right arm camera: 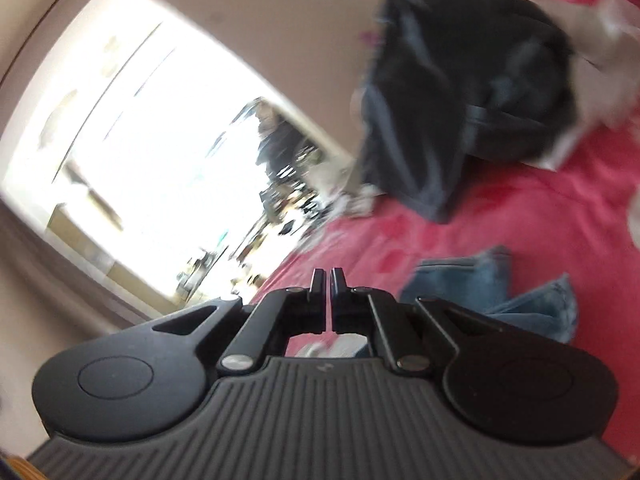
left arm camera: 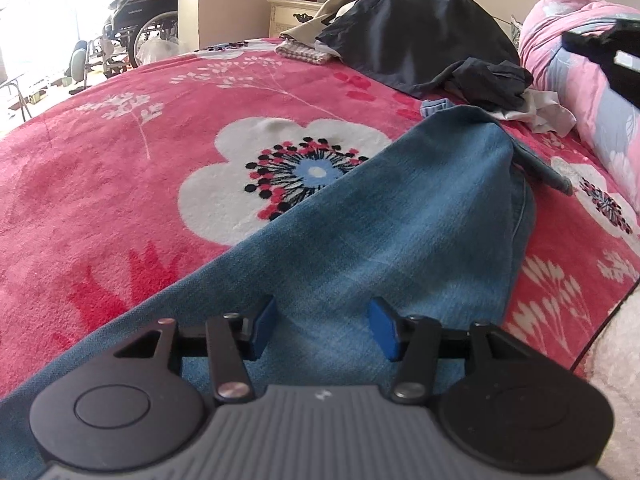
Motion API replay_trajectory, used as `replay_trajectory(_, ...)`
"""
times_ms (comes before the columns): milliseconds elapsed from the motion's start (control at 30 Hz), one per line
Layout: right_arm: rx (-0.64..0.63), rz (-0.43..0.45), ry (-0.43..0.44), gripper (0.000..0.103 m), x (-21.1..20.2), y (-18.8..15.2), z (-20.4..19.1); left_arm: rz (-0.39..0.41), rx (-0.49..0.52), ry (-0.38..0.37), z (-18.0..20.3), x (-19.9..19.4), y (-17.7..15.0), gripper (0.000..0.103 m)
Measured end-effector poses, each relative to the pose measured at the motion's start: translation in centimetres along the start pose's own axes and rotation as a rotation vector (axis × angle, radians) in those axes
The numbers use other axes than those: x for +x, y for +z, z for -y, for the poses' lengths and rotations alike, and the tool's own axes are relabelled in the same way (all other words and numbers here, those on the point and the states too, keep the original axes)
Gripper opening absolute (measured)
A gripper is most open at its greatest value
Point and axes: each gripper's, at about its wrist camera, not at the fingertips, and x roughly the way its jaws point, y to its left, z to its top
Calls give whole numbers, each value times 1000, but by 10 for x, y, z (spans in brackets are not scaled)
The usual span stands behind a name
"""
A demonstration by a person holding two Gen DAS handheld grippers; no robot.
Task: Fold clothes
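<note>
Blue jeans [left arm camera: 400,220] lie on the red flowered bedspread [left arm camera: 120,160], one leg running from under my left gripper toward the far right. My left gripper [left arm camera: 324,312] hovers low over the near end of the denim. It is open, its blue pads apart, with the cloth lying flat beneath them and not pinched. In the blurred, tilted right wrist view, my right gripper [right arm camera: 328,276] is shut with nothing between its fingers, raised above the bed. A crumpled end of the jeans [right arm camera: 480,280] lies below and to its right.
A heap of dark garments [left arm camera: 420,28] [right arm camera: 460,100] and white cloth [left arm camera: 540,112] sits at the far side of the bed. A pink pillow [left arm camera: 580,60] lies at the right. Beyond the bed stand a cream nightstand [left arm camera: 296,16] and a wheelchair [left arm camera: 136,28].
</note>
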Motion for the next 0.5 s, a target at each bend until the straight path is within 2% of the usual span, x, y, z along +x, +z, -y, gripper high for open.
replay_trajectory(33,-51,-26,-16,5,0,0,-7,0,-1,1,0,0,0,53)
replay_trajectory(67,-50,-64,-41,6,1,-1,-7,1,-3,1,0,0,0,53)
replay_trajectory(100,-19,-107,-71,14,4,-3,-3,1,-5,1,0,0,0,53)
replay_trajectory(133,12,-150,-101,35,7,-6,1,1,-8,1,-1,-1,0,54)
replay_trajectory(167,111,-174,-121,48,9,-10,12,2,-12,0,-1,0,0,54)
replay_trajectory(200,249,-187,-134,68,10,-16,29,3,-14,0,-1,-1,0,54)
replay_trajectory(267,468,-174,-166,72,9,-31,58,5,-16,2,-1,0,0,54)
replay_trajectory(333,673,-151,-199,81,8,-46,87,6,-14,3,0,0,0,54)
replay_trajectory(367,776,-139,-215,81,8,-54,102,7,-10,3,0,0,-1,54)
replay_trajectory(433,849,-117,-275,81,8,-64,119,8,-6,3,0,0,-1,54)
replay_trajectory(500,849,-95,-320,83,11,-67,127,8,-8,0,0,1,-1,55)
